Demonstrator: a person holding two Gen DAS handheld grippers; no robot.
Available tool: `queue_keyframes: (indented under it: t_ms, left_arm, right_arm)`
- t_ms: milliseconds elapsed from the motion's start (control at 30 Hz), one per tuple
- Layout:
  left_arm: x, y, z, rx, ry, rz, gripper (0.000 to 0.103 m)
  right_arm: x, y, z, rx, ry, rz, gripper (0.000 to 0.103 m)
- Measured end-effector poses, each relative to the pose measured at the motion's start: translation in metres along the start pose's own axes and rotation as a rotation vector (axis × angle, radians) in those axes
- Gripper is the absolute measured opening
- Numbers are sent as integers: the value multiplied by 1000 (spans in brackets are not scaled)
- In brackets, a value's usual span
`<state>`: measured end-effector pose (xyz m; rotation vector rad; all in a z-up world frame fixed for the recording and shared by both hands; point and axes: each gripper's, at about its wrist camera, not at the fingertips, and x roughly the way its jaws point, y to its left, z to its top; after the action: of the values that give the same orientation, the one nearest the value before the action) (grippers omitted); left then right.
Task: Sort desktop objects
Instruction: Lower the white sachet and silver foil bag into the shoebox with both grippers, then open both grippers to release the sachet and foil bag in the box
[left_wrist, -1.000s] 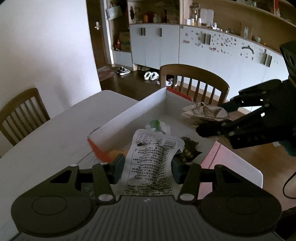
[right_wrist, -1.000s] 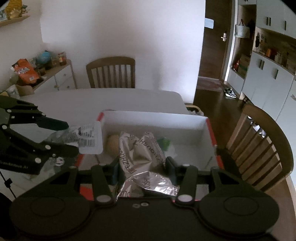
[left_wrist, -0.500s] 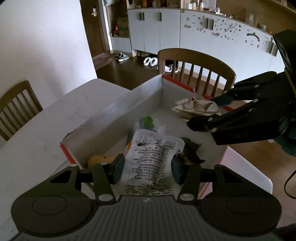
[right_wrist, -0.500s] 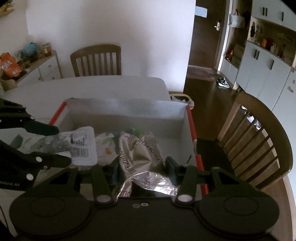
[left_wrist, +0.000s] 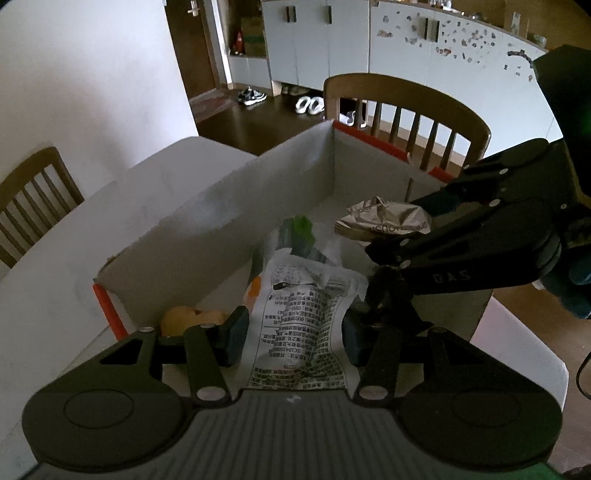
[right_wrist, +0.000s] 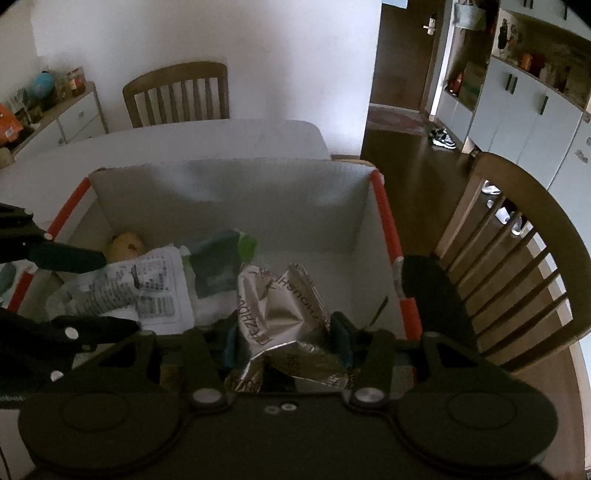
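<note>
Over the red-edged white cardboard box (left_wrist: 221, 221), our left tongs (left_wrist: 291, 332) pinch a white printed plastic wrapper (left_wrist: 306, 317); our right tongs (right_wrist: 286, 341) pinch a crumpled silver foil packet (right_wrist: 280, 302).

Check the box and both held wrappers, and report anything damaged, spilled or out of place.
Nothing spilled. The silver foil wrapper in the right gripper is badly crumpled; the white printed packet in the left gripper is creased. Both hang over the box, which holds other litter.
</note>
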<state>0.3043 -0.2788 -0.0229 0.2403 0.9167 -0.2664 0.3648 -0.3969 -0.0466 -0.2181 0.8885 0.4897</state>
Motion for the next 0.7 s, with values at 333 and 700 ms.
queue_keyframes:
  t_ms: [333,700]
  left_arm:
    - [15,1,-4,-13,63,-17,51]
    - [18,6,-6,-27,91,-50,73]
  right_arm:
    - [10,1,-2,-16,38,8,50]
    - [1,-2,-2,-25,12,29,62]
